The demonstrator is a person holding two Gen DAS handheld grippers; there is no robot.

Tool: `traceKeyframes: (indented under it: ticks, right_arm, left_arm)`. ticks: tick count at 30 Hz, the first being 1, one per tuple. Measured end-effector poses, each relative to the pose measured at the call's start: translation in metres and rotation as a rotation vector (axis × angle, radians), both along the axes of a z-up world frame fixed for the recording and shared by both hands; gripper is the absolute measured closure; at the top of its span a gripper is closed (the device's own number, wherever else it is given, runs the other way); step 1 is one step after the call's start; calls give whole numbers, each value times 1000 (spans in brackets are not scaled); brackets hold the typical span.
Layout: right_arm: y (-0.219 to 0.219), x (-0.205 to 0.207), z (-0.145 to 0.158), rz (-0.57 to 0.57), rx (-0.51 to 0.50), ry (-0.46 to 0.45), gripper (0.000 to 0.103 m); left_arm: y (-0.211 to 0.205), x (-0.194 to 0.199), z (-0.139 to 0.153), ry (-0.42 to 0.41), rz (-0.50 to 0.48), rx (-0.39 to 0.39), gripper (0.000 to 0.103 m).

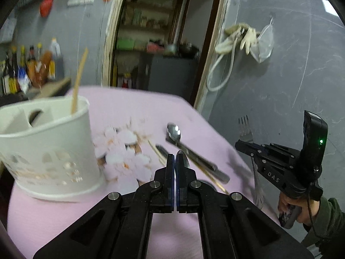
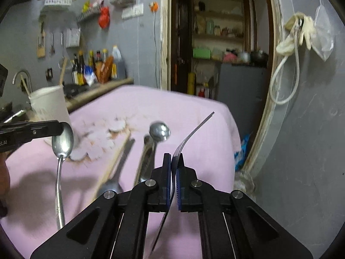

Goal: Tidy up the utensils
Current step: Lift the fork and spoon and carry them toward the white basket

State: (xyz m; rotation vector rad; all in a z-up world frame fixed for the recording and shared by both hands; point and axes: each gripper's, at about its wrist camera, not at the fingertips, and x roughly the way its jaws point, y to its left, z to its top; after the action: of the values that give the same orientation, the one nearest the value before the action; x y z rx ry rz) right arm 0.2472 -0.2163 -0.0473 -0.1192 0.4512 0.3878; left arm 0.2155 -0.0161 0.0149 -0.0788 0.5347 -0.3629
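My left gripper (image 1: 174, 157) is shut on a steel spoon (image 2: 62, 140). In the right wrist view its fingers (image 2: 43, 128) pinch the spoon at the top of the bowl and the handle hangs down above the pink cloth. My right gripper (image 2: 173, 158) is shut on a fork (image 2: 194, 129), seen edge-on with the tines curving up. In the left wrist view the fork (image 1: 245, 129) stands tines-up beyond the table's right edge. A white utensil holder (image 1: 49, 151) stands at the left with a wooden chopstick (image 1: 78, 79) in it.
Another spoon (image 1: 173, 130), a dark-handled utensil (image 1: 162, 150) and a chopstick (image 1: 156, 152) lie on the pink floral tablecloth (image 1: 129, 108). Sauce bottles (image 2: 97, 67) line a counter at the back left. A doorway (image 2: 217, 43) and a grey wall (image 1: 291, 75) lie behind and to the right.
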Motion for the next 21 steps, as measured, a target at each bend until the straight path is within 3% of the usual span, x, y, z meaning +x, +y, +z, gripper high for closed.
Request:
traceKeyframes:
  ticks: [5, 12, 21]
  right_arm:
    - [9, -17, 19, 17, 56, -119, 101]
    - [35, -21, 43, 85, 143, -232, 101]
    - [87, -18, 76, 186, 194, -330, 102]
  left_arm:
    - [-4, -13, 8, -103, 31, 37, 103]
    - [9, -28, 30, -162, 81, 57, 103]
    - [59, -40, 66, -223, 212, 62, 103]
